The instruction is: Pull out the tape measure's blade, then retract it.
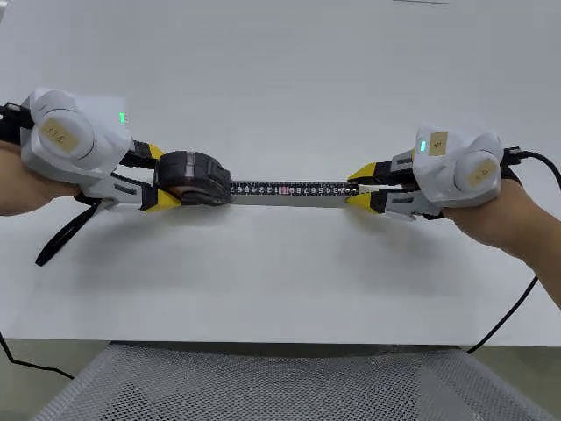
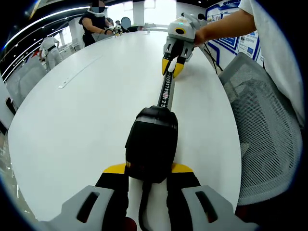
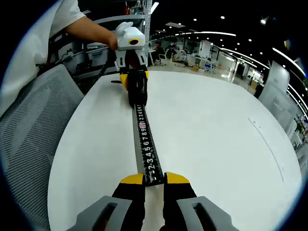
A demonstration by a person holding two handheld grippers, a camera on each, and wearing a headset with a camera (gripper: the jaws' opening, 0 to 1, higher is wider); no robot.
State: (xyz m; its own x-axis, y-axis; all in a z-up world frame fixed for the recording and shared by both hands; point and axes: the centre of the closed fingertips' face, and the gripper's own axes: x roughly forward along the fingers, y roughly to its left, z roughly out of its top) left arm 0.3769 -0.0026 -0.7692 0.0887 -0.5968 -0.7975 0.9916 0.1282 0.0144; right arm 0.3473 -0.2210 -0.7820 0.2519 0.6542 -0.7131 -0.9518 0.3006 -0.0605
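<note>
A black tape measure case [image 1: 194, 177] rests on the white table, clamped between the yellow-tipped jaws of my left gripper [image 1: 166, 178]. In the left gripper view the case [image 2: 152, 143] fills the space between the jaws of that gripper [image 2: 149, 168]. Its dark numbered blade [image 1: 289, 189] stretches rightward over the table to my right gripper [image 1: 361, 186], which is shut on the blade's end. The right gripper view has the blade [image 3: 145, 150] running from that gripper [image 3: 155, 179] away to the case [image 3: 137, 87]. A black wrist strap [image 1: 63, 233] trails from the case.
The white table [image 1: 280, 79] spreads wide around both grippers. A grey mesh chair [image 1: 289, 381] sits at the near edge. A black cable [image 1: 513, 307] runs off the right hand. Other people [image 2: 98, 21] stand at the table's far end in the left gripper view.
</note>
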